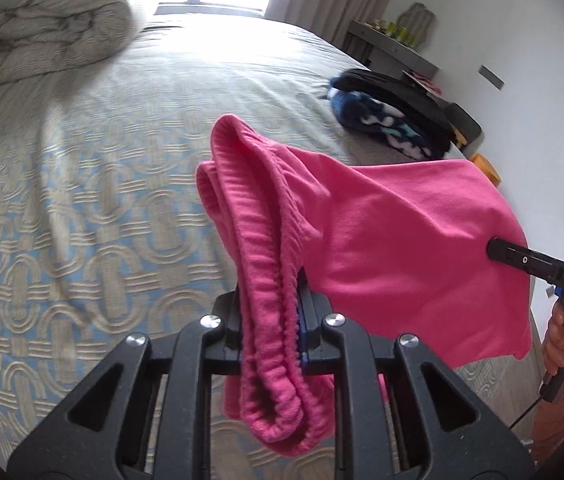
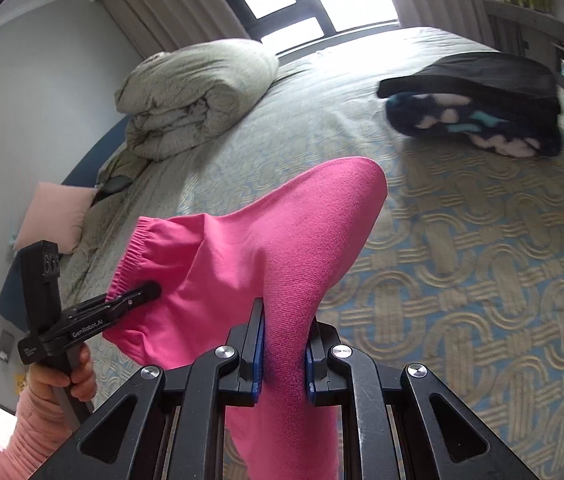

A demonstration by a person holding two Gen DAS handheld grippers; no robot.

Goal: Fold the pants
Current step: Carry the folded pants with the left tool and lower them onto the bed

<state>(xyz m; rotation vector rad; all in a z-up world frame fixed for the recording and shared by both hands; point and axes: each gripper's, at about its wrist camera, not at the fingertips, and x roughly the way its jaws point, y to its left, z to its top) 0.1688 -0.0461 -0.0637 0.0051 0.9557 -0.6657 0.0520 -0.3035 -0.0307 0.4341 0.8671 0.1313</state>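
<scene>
Bright pink pants (image 1: 382,240) hang in the air above the bed, held by both grippers. My left gripper (image 1: 269,312) is shut on the ribbed elastic waistband (image 1: 265,280), which droops over its jaws. My right gripper (image 2: 284,344) is shut on a bunched fold of the pink pants (image 2: 282,248). In the left wrist view the right gripper (image 1: 494,250) pokes into the cloth from the right. In the right wrist view the left gripper (image 2: 149,292) bites the waistband edge at the left.
The bed (image 1: 81,200) has a blue and beige patterned cover. A rolled grey duvet (image 1: 53,28) lies at its far left. A pile of dark clothes (image 2: 478,104) sits at the far right. A pink pillow (image 2: 55,216) and a side shelf (image 1: 394,40) stand by the walls.
</scene>
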